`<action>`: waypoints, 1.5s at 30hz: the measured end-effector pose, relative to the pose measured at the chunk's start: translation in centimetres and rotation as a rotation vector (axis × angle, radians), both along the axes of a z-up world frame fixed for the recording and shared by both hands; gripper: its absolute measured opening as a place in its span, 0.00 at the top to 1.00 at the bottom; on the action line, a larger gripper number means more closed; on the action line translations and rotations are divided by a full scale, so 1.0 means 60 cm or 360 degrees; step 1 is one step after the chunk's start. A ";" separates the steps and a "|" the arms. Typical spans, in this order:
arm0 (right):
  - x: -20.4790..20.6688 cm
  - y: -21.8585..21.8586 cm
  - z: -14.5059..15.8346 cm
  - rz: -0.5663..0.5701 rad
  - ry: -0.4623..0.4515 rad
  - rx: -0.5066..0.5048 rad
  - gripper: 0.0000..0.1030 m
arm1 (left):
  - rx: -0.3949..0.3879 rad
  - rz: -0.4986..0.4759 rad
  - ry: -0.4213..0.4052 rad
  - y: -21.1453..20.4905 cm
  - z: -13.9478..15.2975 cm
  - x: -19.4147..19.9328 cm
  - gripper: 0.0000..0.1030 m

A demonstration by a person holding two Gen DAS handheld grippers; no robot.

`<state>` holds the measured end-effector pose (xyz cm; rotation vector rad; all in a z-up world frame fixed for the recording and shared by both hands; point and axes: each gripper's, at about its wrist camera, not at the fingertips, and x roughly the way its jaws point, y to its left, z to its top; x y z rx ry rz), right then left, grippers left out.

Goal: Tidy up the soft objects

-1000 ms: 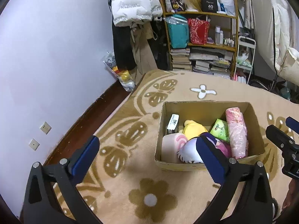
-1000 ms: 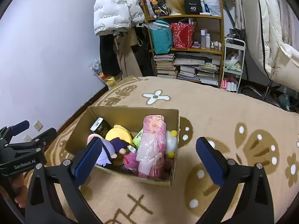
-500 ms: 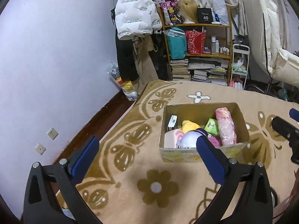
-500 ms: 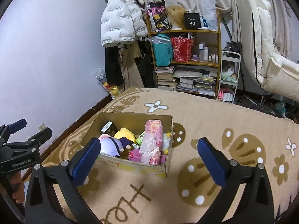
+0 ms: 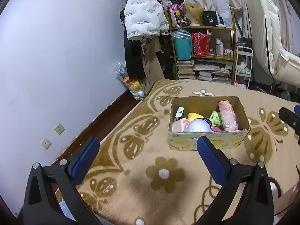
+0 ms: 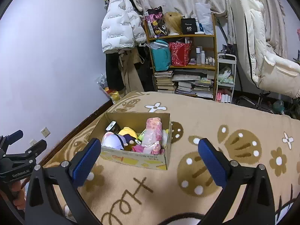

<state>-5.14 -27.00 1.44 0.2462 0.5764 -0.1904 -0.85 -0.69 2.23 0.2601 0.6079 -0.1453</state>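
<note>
Cardboard box (image 5: 206, 142) of soft toys (image 6: 151, 136) at twelve o'clock on a patterned rug (image 5: 163, 174); left gripper (image 5: 148, 150) and right gripper (image 6: 150, 151) hang back, both spread wide, empty, sorting apparently complete.

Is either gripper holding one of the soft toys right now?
No, the left gripper and right gripper are both open and empty, while the toys sit in the cardboard box.

Left gripper (image 5: 148, 154): jaws spread wide, nothing between them. Right gripper (image 6: 150, 155): the same, wide and empty. Both angled forward and downward.
</note>
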 end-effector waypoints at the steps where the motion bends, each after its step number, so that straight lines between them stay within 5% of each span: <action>1: -0.003 0.002 -0.002 -0.0004 0.0000 -0.0007 0.00 | -0.0008 -0.0003 -0.0009 0.002 0.000 -0.002 0.00; 16: -0.018 -0.006 -0.056 -0.0075 -0.0004 -0.0047 0.00 | -0.0122 -0.0018 0.0031 0.015 -0.043 0.009 0.00; 45: -0.012 -0.009 -0.083 -0.0077 0.0071 -0.0053 0.00 | -0.0080 -0.0007 0.0036 0.004 -0.055 0.019 0.00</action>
